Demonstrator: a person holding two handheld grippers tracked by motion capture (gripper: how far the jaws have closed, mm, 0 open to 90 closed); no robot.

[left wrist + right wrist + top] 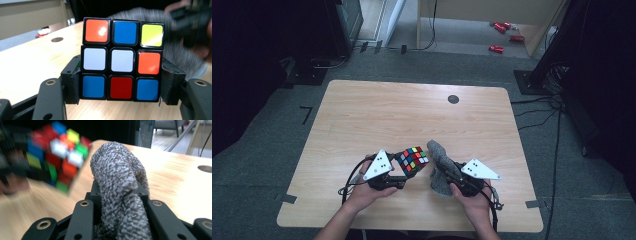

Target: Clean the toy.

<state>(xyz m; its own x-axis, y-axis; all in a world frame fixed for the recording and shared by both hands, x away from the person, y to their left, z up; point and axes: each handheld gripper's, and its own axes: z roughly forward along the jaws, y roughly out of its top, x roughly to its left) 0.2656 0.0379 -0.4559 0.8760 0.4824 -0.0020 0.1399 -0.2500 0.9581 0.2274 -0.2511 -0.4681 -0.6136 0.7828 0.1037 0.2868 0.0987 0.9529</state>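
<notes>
While the left gripper (404, 172) is clamping the puzzle cube (121, 59) by two opposite sides above the near part of the table (362, 115), the right gripper (443, 170) is pinching a grey knitted cloth (120, 185) just beside it. Cube likely light, rigid, slick-faced: flat sides are gripping best. Cloth is flopping, soft.

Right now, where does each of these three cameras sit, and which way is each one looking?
High view: above the person's side, looking forward and down on the table; both forearms and hands show.
Left gripper view: rides the left gripper, looking along its jaws clamped on the puzzle cube.
Right gripper view: rides the right gripper, looking along its jaws shut on the grey cloth.
Both gripper views share cube and cloth.
</notes>
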